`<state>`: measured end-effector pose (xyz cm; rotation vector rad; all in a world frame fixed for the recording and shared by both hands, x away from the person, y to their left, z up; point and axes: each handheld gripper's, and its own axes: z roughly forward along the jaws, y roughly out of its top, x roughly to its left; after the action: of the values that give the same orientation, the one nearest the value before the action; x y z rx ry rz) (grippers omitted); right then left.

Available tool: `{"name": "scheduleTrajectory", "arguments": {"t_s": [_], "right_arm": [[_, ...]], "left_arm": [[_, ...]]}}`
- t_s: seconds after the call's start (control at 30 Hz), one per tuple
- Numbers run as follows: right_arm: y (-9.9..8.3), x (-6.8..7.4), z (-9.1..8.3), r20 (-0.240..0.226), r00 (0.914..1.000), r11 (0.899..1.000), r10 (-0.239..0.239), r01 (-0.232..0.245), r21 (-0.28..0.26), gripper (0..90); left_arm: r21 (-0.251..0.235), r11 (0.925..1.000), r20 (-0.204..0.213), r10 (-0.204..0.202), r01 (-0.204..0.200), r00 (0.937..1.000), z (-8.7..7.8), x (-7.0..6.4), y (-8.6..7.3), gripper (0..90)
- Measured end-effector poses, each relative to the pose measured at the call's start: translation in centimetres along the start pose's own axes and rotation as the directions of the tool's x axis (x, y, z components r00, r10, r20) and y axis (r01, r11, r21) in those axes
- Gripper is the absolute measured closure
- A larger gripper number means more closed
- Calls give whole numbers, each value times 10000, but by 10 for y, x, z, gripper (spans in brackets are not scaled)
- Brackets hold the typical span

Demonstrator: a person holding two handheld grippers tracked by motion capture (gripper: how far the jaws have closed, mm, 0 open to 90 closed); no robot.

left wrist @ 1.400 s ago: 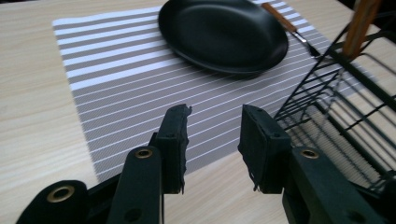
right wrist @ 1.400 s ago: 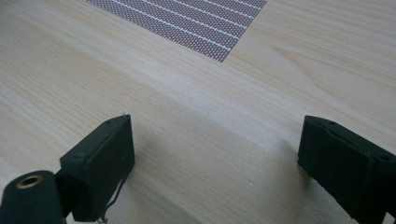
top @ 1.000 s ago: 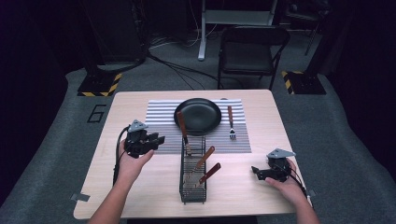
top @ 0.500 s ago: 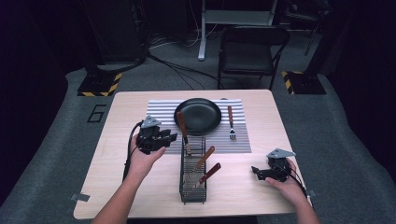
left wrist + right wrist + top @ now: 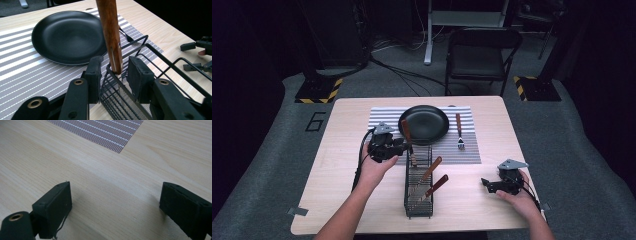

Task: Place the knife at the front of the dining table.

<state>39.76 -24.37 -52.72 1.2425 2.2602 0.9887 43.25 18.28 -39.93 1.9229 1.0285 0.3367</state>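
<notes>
Utensil (image 5: 111, 35) head hidden inside rack (image 5: 140, 75)

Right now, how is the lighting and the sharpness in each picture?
High view: the table is lit, the room behind is dark, the image soft. Left gripper view: the black pan shows a soft sheen, the near tongs are slightly blurred. Right gripper view: even light, clear wood grain, faint shadows beside the tongs.
</notes>
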Motion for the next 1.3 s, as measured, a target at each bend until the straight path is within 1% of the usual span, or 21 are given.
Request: {"name": "scheduleTrajectory", "arguments": {"t_s": [0.17,0.37,0.5,0.57,0.7,0.77,0.83,0.9,0.93,1.0,1.03,1.07,1.13,1.27,1.3], "right_arm": [[0,0,0,0,10000,10000,-1,1,1,99],[0,0,0,-6,10000,10000,-6,6,-1,99],[0,0,0,-7,10000,10000,-5,5,3,99],[0,0,0,-9,10000,10000,-13,13,1,99],[0,0,0,-12,10000,10000,-10,10,2,99],[0,0,0,-16,10000,10000,-11,11,2,99],[0,0,0,-17,10000,10000,-12,12,4,99],[0,0,0,-17,10000,10000,-12,12,2,99],[0,0,0,-17,10000,10000,-12,12,2,99],[0,0,0,-16,10000,10000,-12,12,2,99],[0,0,0,-17,10000,10000,-16,16,3,99],[0,0,0,-17,10000,10000,-16,16,3,99],[0,0,0,-19,10000,10000,-16,16,3,99],[0,0,0,-23,10000,10000,-20,20,3,99],[0,0,0,-37,10000,10000,-2,2,-2,99]], "left_arm": [[-5,10000,59,-24,24,10000,5,0,1,700],[-42,10000,89,-75,75,9999,7,0,1,719],[-93,10000,11,-5,5,10000,8,-1,0,751],[-163,9998,93,-59,61,9999,8,0,0,757],[-179,9998,119,-63,65,9999,7,-1,-1,770],[-271,9996,255,-69,76,9997,6,-2,-2,776],[-322,9995,297,-46,56,9995,6,-3,-2,785],[-404,9992,511,-19,40,9987,5,-6,-3,794],[-404,9992,511,-19,40,9987,5,-6,-3,798],[-454,9990,650,-7,36,9979,5,-9,-3,804],[-446,9990,703,133,-102,9974,5,-11,-3,806],[-446,9990,703,133,-102,9974,5,-11,-3,807],[-357,9989,736,324,-298,9968,4,-14,-2,807],[-352,9986,868,423,-394,9953,2,-16,0,807],[-350,9985,831,438,-411,9956,1,-16,1,808]]}}
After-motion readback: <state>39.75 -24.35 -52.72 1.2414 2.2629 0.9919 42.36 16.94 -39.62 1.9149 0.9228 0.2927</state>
